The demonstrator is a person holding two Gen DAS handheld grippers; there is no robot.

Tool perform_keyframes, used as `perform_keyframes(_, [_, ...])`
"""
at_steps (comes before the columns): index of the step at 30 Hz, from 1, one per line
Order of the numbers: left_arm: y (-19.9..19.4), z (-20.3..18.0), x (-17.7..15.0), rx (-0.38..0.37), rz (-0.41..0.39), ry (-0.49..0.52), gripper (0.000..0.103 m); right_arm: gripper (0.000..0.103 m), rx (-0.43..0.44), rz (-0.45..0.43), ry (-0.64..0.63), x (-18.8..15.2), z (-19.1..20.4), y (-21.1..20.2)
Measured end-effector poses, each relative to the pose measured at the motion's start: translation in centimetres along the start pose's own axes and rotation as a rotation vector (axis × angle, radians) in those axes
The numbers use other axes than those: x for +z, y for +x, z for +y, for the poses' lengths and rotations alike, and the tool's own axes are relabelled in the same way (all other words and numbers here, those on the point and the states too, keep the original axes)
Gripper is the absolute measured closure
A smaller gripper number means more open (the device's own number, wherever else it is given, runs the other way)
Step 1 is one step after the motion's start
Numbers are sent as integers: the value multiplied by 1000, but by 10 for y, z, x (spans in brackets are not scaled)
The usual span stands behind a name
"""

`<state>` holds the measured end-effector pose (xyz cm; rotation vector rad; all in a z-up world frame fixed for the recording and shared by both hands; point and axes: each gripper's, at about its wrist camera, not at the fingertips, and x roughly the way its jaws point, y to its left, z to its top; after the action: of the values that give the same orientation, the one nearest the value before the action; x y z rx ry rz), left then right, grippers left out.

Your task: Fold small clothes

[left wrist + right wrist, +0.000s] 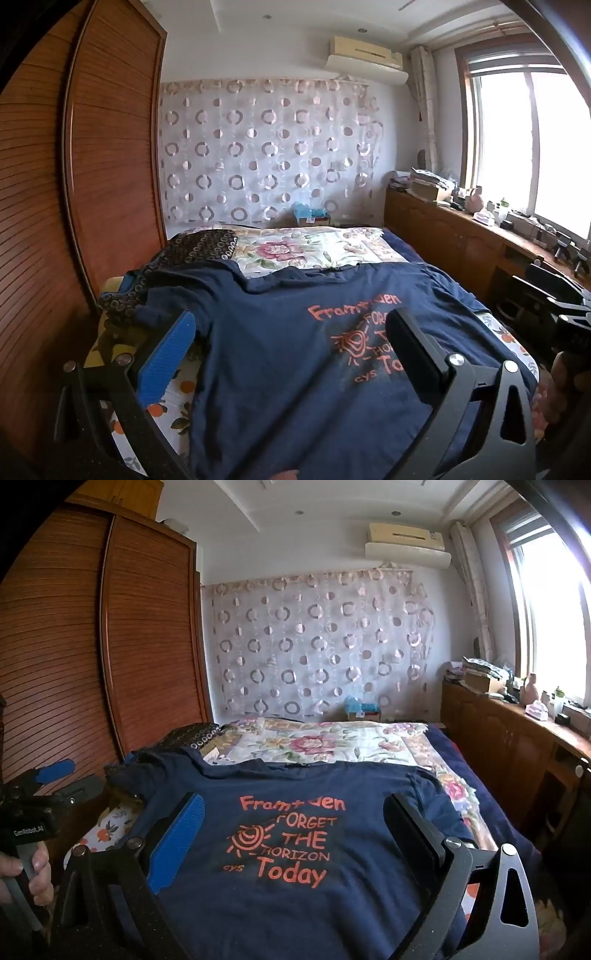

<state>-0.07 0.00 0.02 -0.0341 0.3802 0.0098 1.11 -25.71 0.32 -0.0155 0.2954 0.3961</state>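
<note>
A navy-blue cotton T-shirt printed with orange lettering and a sun motif lies spread flat, print upward, across the near end of a bed covered in a floral quilt. Its collar points toward the far wall, where a sheer curtain with ring patterns hangs. The left gripper, black with one blue ribbed pad, hovers over the shirt's left half with its jaws spread wide and nothing between them. The right gripper hangs above the shirt's middle, equally wide open and empty. A dark patterned garment lies beside the shirt's left sleeve, near a brown slatted wooden wardrobe.
</note>
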Motion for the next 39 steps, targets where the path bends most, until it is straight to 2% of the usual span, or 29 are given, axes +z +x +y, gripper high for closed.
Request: perform_keyframes(39, [-2,1,-3,10,-6,-1,0,5,6,11,16,0,-1,0])
